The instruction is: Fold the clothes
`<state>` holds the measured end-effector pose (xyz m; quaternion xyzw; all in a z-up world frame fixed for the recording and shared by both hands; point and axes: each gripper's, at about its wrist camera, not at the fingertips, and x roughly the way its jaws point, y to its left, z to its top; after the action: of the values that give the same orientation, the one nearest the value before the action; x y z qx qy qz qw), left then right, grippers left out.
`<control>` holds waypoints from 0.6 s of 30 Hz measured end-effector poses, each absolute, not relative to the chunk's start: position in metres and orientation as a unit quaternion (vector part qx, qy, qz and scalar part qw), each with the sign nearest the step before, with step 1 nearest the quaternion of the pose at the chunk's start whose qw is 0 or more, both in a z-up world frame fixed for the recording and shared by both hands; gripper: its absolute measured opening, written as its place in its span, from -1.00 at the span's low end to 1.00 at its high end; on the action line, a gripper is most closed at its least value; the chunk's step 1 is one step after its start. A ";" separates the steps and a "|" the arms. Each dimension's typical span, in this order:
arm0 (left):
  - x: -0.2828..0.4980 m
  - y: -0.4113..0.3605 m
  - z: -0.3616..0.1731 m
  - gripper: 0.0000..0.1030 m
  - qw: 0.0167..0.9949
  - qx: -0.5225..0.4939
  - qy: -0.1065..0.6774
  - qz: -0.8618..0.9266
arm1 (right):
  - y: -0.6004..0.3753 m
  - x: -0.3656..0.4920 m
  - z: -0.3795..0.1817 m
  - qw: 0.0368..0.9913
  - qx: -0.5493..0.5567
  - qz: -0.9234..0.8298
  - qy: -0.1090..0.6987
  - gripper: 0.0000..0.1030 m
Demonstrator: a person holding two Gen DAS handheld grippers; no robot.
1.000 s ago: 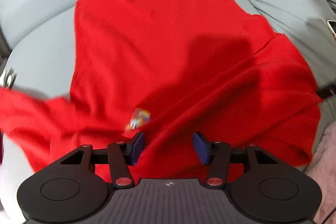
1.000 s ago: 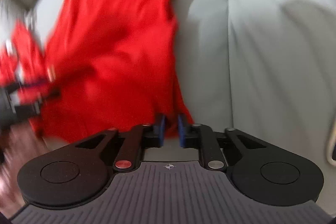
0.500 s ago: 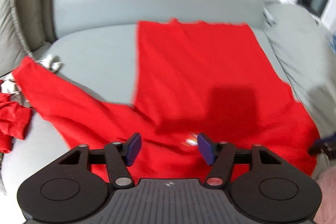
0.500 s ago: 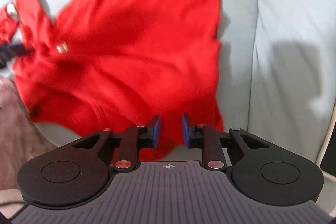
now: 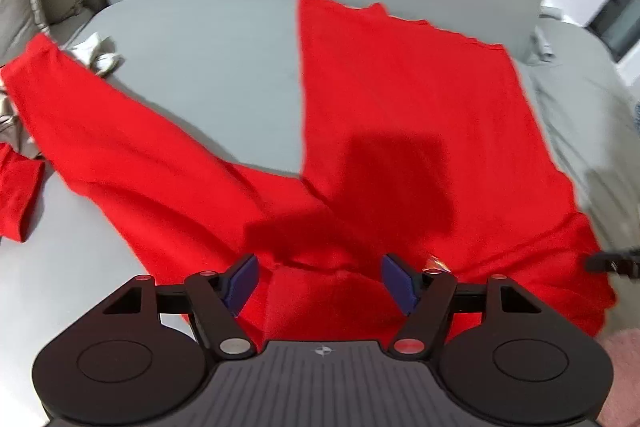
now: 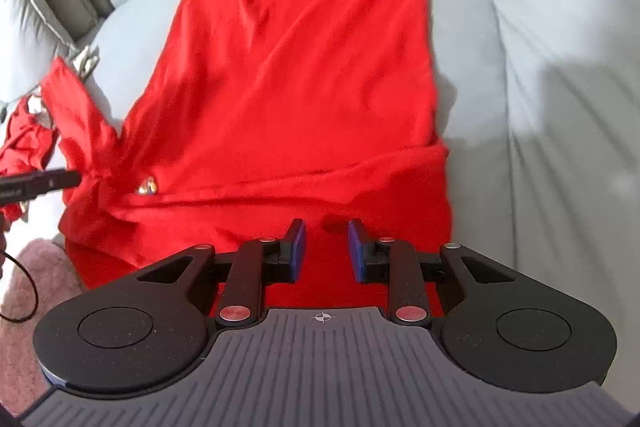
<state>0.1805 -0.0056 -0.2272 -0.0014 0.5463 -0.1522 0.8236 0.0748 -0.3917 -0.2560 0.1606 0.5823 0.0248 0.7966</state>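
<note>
Bright red long-sleeved cloth garment (image 5: 420, 115) spread flat on the pale grey sofa seat (image 5: 208, 51), one sleeve stretched out to the garment's left toward a small crumpled grey-white cloth (image 5: 98, 55). Left gripper (image 5: 318, 285) over the garment's near edge, blue-padded jaws wide apart and holding nothing. Right gripper (image 6: 326, 251) over the garment's near hem, jaws parted more narrowly with red cloth beneath the gap, seemingly not pinched.
</note>
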 end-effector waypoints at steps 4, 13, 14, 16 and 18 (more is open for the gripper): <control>0.188 -0.008 -0.239 0.28 0.816 0.001 0.560 -0.147 | -0.384 0.075 -0.267 0.786 0.167 0.027 0.595 -0.39; 0.180 -0.001 -0.242 -0.97 0.825 0.032 0.545 -0.149 | -0.381 0.074 -0.275 0.778 0.171 0.017 0.604 -0.35; 0.177 0.002 -0.236 -0.98 0.834 0.033 0.531 -0.149 | -0.381 0.074 -0.274 0.778 0.170 0.017 0.604 -0.35; 0.170 0.007 -0.225 -0.98 0.848 0.026 0.505 -0.155 | -0.380 0.073 -0.275 0.779 0.166 0.016 0.604 -0.35; 0.159 0.016 -0.211 -0.98 0.875 0.016 0.458 -0.156 | -0.381 0.072 -0.276 0.780 0.167 0.014 0.603 -0.35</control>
<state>0.1594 0.0161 -0.2105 0.0156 0.4580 -0.1558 0.8751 0.0717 -0.3808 -0.2755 0.1673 0.6029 0.0136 0.7799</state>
